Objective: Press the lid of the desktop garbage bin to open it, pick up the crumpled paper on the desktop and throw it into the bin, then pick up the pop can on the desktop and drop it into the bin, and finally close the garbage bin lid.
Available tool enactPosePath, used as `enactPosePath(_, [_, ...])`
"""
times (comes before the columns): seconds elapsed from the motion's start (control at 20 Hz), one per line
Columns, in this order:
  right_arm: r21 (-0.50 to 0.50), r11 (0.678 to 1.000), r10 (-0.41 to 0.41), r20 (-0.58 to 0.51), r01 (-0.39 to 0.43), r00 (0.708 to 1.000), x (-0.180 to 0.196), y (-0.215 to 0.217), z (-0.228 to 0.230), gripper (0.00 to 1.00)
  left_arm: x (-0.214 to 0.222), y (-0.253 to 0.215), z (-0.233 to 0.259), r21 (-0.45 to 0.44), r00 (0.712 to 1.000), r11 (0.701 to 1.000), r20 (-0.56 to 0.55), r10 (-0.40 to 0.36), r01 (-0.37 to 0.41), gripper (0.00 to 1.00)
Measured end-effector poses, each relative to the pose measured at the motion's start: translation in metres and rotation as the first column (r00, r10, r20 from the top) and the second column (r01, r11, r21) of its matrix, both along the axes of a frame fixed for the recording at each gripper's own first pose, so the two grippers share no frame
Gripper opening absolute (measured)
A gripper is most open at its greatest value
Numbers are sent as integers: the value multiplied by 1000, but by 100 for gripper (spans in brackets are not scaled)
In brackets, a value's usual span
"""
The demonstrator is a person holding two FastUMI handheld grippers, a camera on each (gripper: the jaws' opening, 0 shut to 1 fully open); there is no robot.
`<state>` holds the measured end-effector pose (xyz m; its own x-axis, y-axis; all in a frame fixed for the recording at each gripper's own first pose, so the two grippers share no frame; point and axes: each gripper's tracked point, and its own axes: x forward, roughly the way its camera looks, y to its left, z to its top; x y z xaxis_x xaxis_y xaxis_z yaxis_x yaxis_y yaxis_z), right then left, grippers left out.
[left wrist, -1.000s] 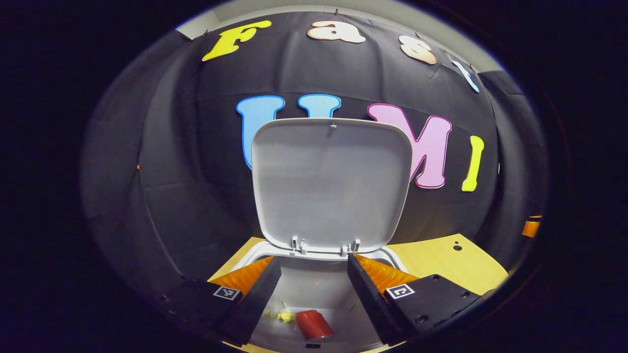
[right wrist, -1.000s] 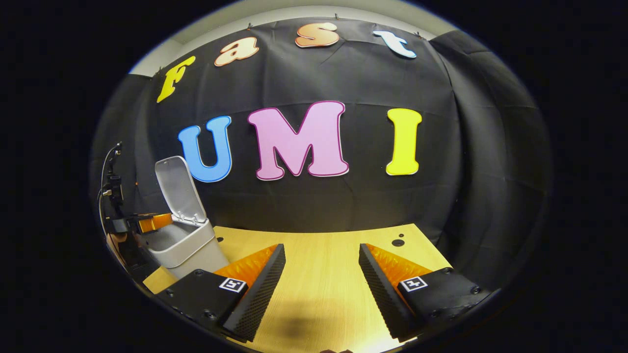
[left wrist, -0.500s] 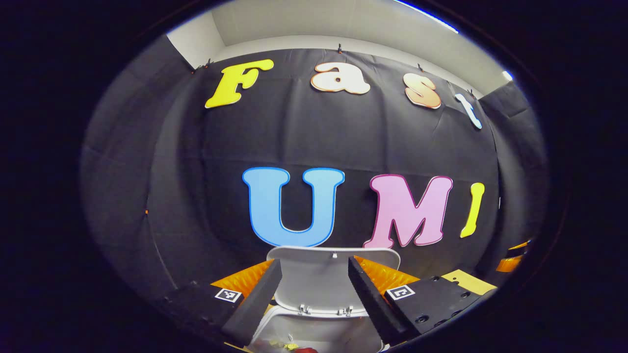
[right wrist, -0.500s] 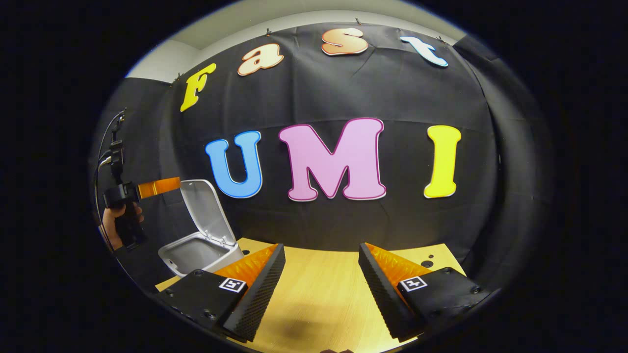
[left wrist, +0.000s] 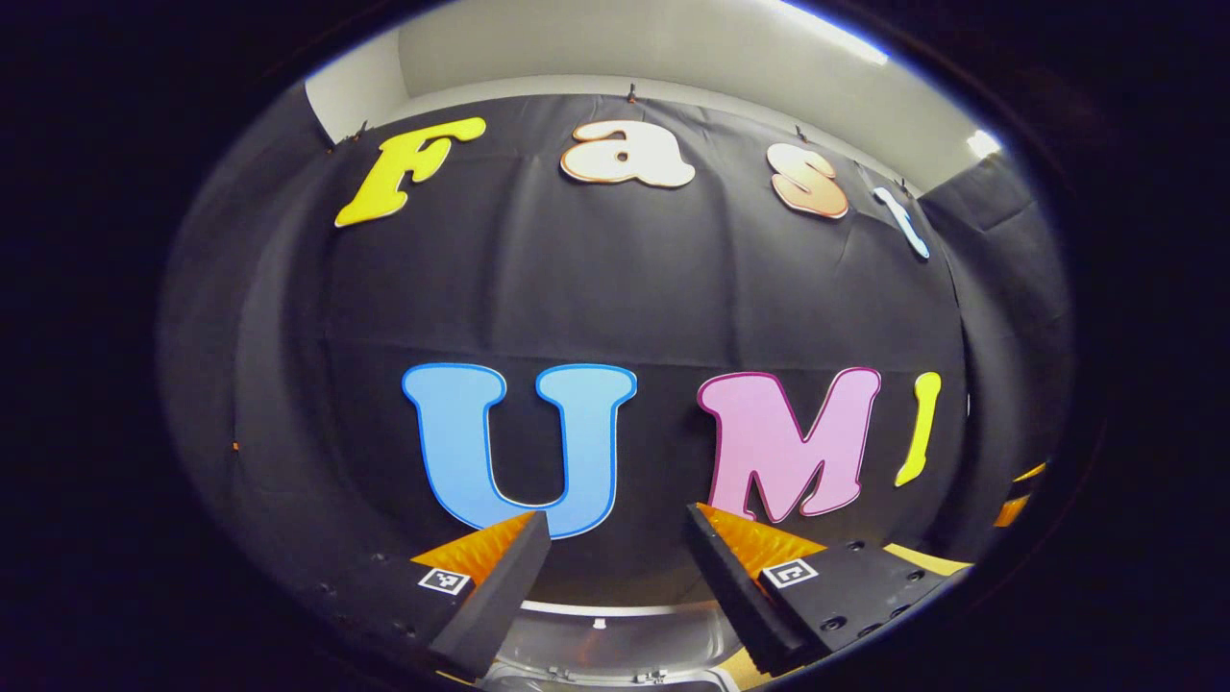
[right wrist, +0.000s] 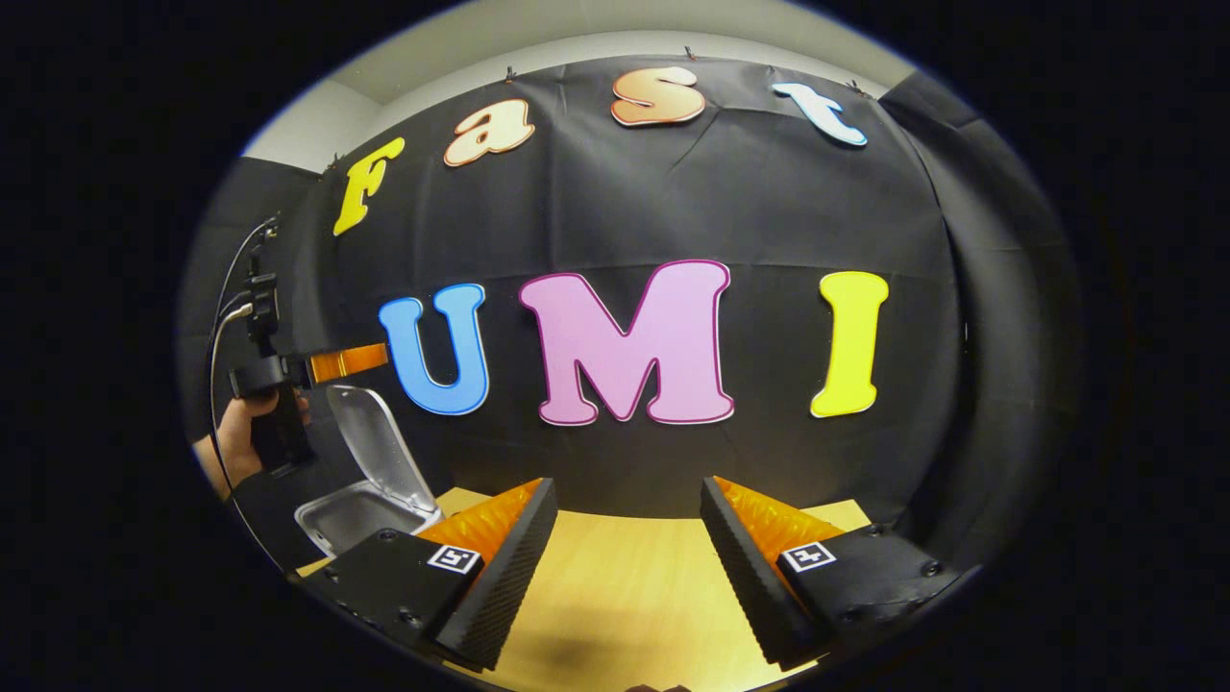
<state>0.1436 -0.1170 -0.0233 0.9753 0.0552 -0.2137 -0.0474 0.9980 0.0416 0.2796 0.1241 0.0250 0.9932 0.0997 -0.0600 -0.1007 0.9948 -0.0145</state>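
The grey desktop bin [right wrist: 351, 509] stands at the table's left end with its lid [right wrist: 370, 437] swung up. In the right gripper view, a hand [right wrist: 240, 432] holds my left gripper [right wrist: 346, 363] level with the lid's top edge, just above it. In the left gripper view my left gripper [left wrist: 615, 516] is open and holds nothing. The lid's top edge [left wrist: 615, 634] lies low between its fingers. My right gripper [right wrist: 628, 485] is open and holds nothing, and hovers over the wooden table [right wrist: 625, 596], well right of the bin.
The black cloth wall stands close behind the bin and the table. A sliver of the table [left wrist: 922, 557] shows at the right in the left gripper view. A cable [right wrist: 226, 308] runs up from the left gripper.
My left gripper has risen from over the bin's opening to the height of the lid's top edge, staying open. The red can and yellow paper inside the bin dropped out of its view. My right gripper tilted up slightly.
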Motion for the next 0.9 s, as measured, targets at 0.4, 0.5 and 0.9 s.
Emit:
enactPosePath(0.4, [15,999,-48,5,48,999,0,-16,-4,98,-25,-5,-29,37,983,998,-182,-33,40,98])
enactPosePath(0.5, [26,999,-37,-3,37,999,-3,-9,-8,98,-41,-6,-31,33,981,999,-192,-29,35,98])
enactPosePath(0.9, [23,1000,21,-62,-20,998,-24,17,-32,98,-137,-15,-80,31,969,999,-247,20,-13,98])
